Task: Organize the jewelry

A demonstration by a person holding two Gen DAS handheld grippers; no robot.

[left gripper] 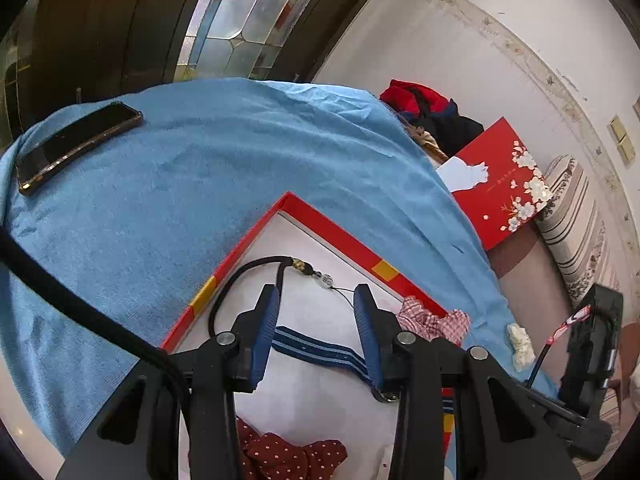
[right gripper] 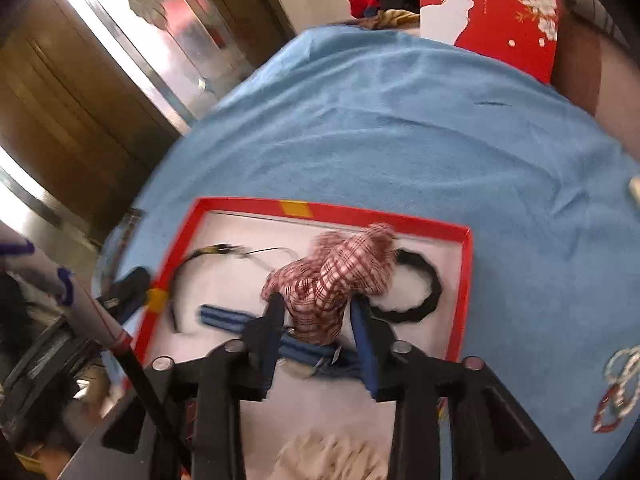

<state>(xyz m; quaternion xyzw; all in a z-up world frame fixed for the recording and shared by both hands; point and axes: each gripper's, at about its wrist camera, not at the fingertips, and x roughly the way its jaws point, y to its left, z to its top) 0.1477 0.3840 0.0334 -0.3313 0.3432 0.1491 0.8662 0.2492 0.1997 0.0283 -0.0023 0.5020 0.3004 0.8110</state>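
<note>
**Plaid scrunchie pinched over the red tray**

On my left wrist view, a phone [left gripper: 78, 145] lies at ten o'clock on the blue cloth [left gripper: 224, 152], well apart from the red tray [left gripper: 340, 236]. My left gripper [left gripper: 316, 320] hangs over the tray with its fingers spread and nothing between them. A black cord with a charm [left gripper: 248, 272] curls at twelve o'clock just ahead of the fingertips, and a blue striped band [left gripper: 316, 350] runs across beneath them. A dotted maroon scrunchie [left gripper: 288, 454] sits at six o'clock. The red lid with white blossoms [left gripper: 504, 184] leans at two o'clock beyond the cloth's edge.

On my right wrist view, my right gripper [right gripper: 316, 304] pinches the red plaid scrunchie [right gripper: 332, 276] inside the tray, with the striped band crossing under the fingers. A black braided ring [right gripper: 420, 292] lies at one o'clock, touching the scrunchie's far side. A cream scrunchie [right gripper: 328, 456] sits at six o'clock. A red and white bracelet [right gripper: 616, 392] rests on the cloth at four o'clock, outside the tray.
</note>
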